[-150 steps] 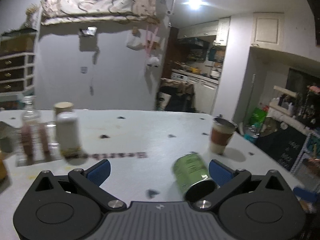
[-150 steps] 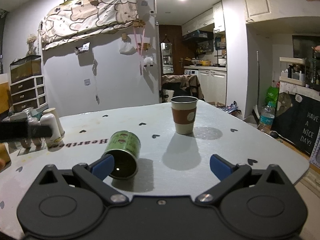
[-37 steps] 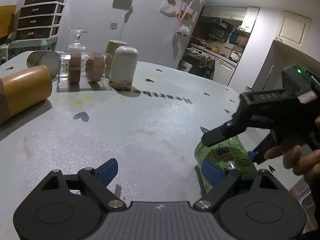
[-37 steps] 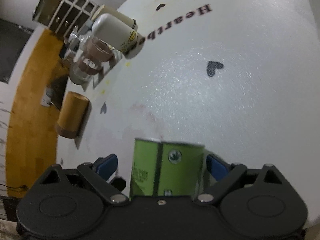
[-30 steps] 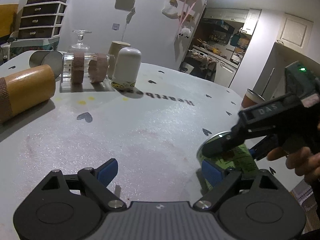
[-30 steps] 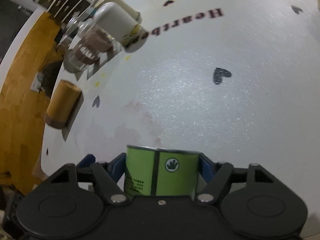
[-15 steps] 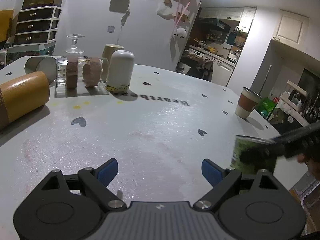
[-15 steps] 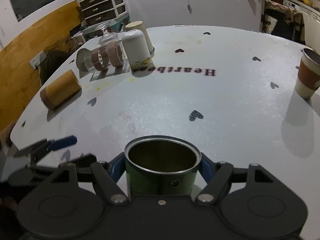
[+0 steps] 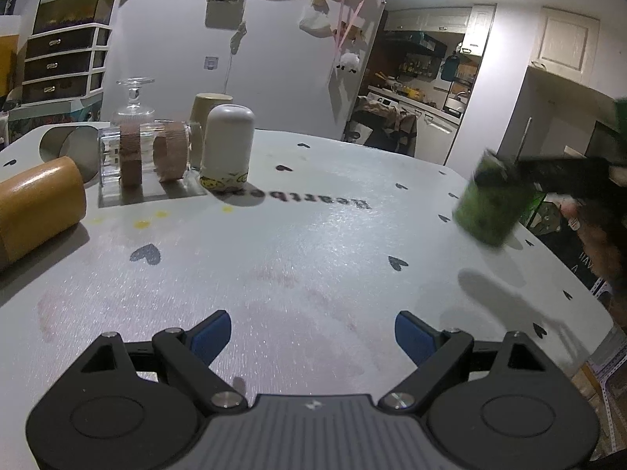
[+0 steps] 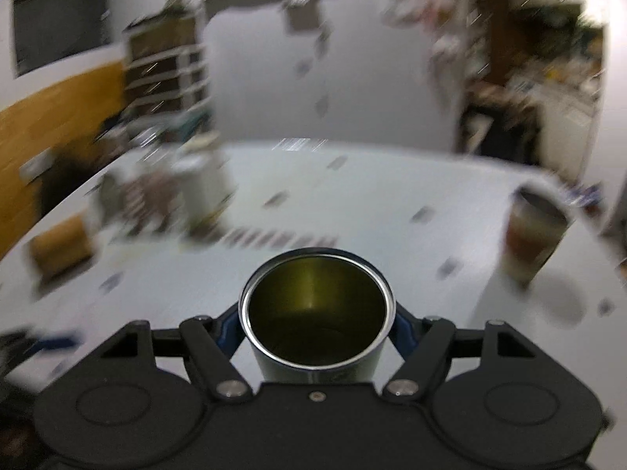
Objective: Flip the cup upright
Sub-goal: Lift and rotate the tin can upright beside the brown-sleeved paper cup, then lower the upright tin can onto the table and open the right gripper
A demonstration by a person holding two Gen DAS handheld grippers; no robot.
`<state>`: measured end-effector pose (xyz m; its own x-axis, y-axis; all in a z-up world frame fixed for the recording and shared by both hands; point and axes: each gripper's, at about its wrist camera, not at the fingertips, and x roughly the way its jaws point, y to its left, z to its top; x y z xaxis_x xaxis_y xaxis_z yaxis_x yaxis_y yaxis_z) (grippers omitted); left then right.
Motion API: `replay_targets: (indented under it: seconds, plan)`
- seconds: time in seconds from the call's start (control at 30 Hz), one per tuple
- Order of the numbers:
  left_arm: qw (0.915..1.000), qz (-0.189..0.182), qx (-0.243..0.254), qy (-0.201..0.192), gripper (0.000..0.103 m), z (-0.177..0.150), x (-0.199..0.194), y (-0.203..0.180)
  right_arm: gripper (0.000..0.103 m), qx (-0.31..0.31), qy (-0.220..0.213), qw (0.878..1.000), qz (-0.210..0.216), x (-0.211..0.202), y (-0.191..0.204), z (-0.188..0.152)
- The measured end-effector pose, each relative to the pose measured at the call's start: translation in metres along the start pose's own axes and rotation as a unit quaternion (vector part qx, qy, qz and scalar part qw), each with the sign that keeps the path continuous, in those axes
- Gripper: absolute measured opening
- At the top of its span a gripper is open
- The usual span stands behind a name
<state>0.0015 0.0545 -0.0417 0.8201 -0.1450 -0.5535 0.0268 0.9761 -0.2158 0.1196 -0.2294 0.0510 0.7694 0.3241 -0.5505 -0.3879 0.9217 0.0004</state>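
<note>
Table (image 9: 313, 258): "Heartbeat" print, seen reversed.

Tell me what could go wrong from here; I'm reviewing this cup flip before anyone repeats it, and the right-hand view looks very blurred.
1. The green cup is mouth-up in the right gripper and, in the left wrist view, off the table and slightly tilted; released like this it could tip over.
2. The blur suggests fast motion, so the cup might slip between the pads or land hard.
3. The paper coffee cup stands near the table's right edge; a wide swing could knock it.

Two low tabletop (image 9: 313, 235) views, overlapping
</note>
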Motion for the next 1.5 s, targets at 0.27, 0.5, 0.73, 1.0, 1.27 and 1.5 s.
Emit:
replay_targets:
  seconds: [0.27,0.5,0.73,1.0,1.27,1.5]
  plan:
    - [0.9998,0.012,0.013,0.0,0.091,0.007,0.014,-0.003,0.074,0.048,-0.053,0.992,-0.101,0.076,-0.05,0.037]
    - [0.9996,0.018,0.02,0.0,0.091,0.015,0.024,-0.004,0.074,0.096,-0.03,0.986,-0.133,0.129,-0.08,0.04]
    - [0.9996,0.017,0.019,0.007,0.091,0.018,0.034,-0.005,0.074,0.087,-0.017,0.985,-0.15,0.153,-0.081,0.034]
    - [0.9996,0.012,0.023,0.006,0.091,0.018,0.036,-0.007,0.076,0.085,-0.015,0.983,-0.162,0.165,-0.085,0.025]
    - [0.9991,0.015,0.036,-0.018,0.093,0.034,0.037,-0.015,0.097,0.088,-0.041,0.985,-0.141,0.114,-0.076,0.026]
    - [0.9968,0.011,0.053,-0.059,0.095,0.056,0.03,-0.034,0.098,0.083,-0.107,0.985,-0.109,0.022,-0.043,0.008]
